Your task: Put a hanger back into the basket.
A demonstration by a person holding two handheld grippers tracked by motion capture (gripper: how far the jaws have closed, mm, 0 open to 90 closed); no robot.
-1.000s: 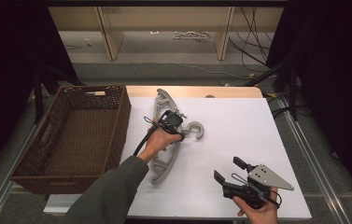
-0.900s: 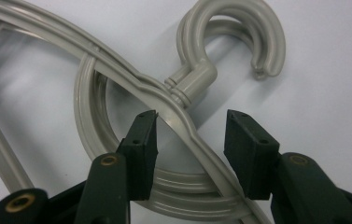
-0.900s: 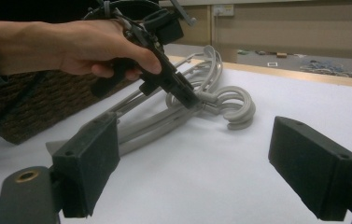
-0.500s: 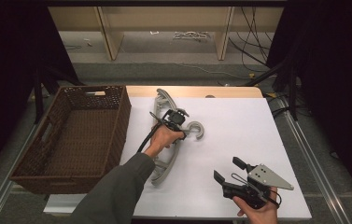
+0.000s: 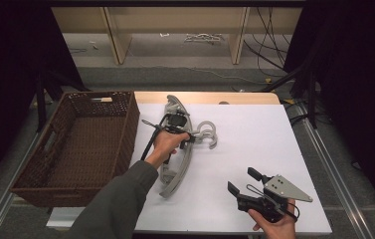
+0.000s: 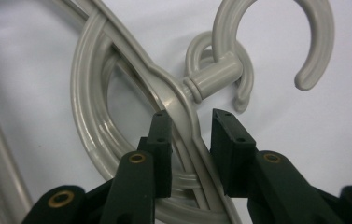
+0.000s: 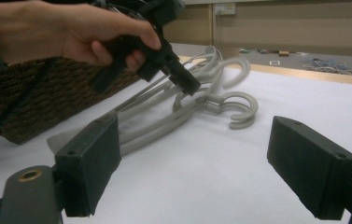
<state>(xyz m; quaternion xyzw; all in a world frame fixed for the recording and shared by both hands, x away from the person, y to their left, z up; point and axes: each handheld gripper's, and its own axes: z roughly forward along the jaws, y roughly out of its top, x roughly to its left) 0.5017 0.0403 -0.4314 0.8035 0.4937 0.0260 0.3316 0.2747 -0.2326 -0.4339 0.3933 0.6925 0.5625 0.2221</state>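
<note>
Nearest the person, the right claw (image 5: 244,185) rests low over the white worktop (image 5: 254,149) in the right hand (image 5: 274,224), its jaws spread wide with nothing between them, pointed toward the work. Farther in, the left claw (image 6: 190,123) has just been closing on the neck of the top grey plastic clothes hanger (image 6: 164,93), right below its swivel hook (image 6: 276,42); the left gripper view has the neck between the two pads, the left pad touching it or close to it and the right one with a sliver of gap, so the pinch looks about to land rather than landed. The hangers lie in a loose stack (image 5: 177,154) on the worktop, hooks toward the middle, just beside the dark brown woven wicker basket (image 5: 50,169) at the left edge. The step in hand seems to be picking one hanger off the stack; the next move calls for closing fully on the neck and lifting so that the top hanger frees itself from the one beneath, whose hook lies tangled close by, then carrying it left over the basket wall. Beyond the worktop stand pale wooden shelf legs (image 5: 115,35) on a grey floor with cables (image 5: 269,35), and black curtains close both sides.
</note>
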